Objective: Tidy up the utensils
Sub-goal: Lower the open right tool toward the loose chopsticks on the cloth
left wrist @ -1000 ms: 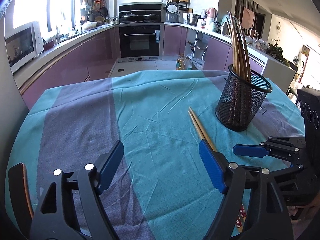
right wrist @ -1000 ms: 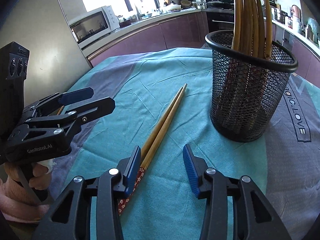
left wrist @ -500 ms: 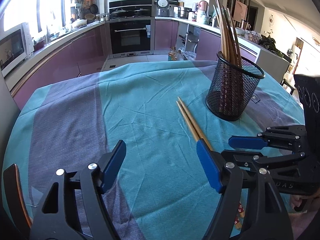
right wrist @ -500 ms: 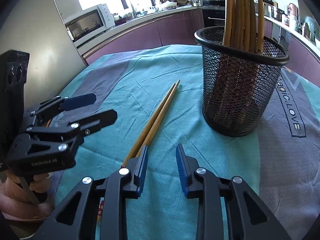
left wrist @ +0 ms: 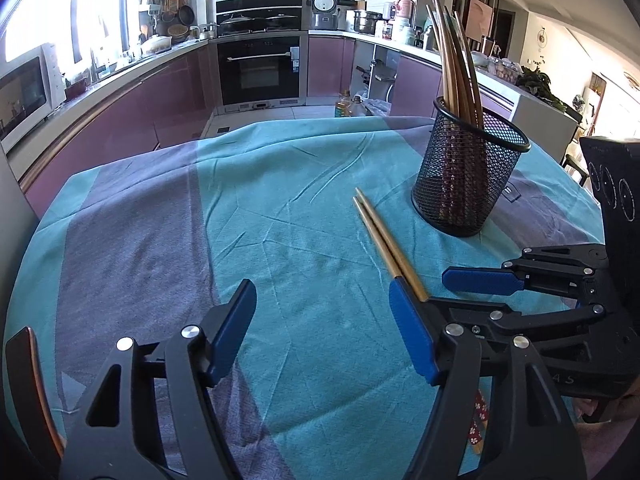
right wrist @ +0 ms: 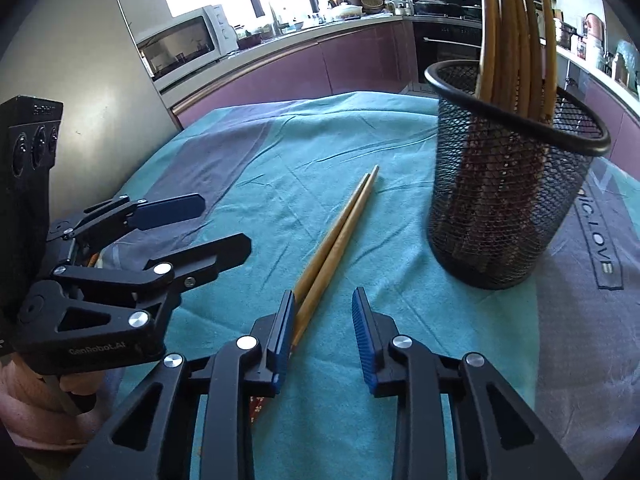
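Observation:
A pair of wooden chopsticks [right wrist: 340, 232] lies on the teal tablecloth, its patterned ends toward me. My right gripper [right wrist: 323, 304] hangs over their near part with a narrow gap between the jaws. The sticks run along and under its left finger, and the pads do not press them. A black mesh holder [right wrist: 500, 208] with several chopsticks [right wrist: 516, 32] upright in it stands just beyond, to the right. My left gripper [left wrist: 320, 300] is over bare cloth, jaws closing with nothing between them. From the left wrist, the loose chopsticks [left wrist: 384, 240], the holder [left wrist: 464, 184] and the right gripper [left wrist: 444, 294] all show.
The table carries a teal and purple cloth [left wrist: 280, 220]. A chair back [left wrist: 28, 380] rises at its near left edge. The left gripper [right wrist: 224, 224] sits left of the chopsticks, a person's hand [right wrist: 24, 412] on its handle. Kitchen counters and a microwave [right wrist: 184, 44] lie behind.
The right gripper's jaws have narrowed beside the chopsticks. The left gripper's jaws have drawn in a little. The chopsticks and holder have stayed put.

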A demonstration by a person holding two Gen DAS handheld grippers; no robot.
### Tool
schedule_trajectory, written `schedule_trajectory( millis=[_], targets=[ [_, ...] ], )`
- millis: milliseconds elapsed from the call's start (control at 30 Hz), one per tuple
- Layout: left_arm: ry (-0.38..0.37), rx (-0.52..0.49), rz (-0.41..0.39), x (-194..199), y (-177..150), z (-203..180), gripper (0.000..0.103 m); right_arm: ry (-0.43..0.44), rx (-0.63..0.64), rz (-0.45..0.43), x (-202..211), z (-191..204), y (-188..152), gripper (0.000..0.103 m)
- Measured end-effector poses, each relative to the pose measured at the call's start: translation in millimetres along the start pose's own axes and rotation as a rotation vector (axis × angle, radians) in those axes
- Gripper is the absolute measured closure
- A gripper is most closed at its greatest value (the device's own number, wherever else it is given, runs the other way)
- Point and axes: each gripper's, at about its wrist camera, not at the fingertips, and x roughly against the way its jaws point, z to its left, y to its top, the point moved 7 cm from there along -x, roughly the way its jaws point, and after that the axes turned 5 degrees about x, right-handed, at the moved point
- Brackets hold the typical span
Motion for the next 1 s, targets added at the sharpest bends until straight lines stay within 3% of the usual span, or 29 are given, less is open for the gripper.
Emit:
schedule_trajectory(
  millis=[467,1000],
  targets=[
    [-0.045,-0.065,0.056,-15,-7,-20,0.04,0.008,-0.041,0.008,9,-16,-6,0.075],
    [-0.082,-0.079,0.123,-31,-12,-34,0.057,0.0,-0.039,0.018,6,-22,-1,0.076]
  ],
)
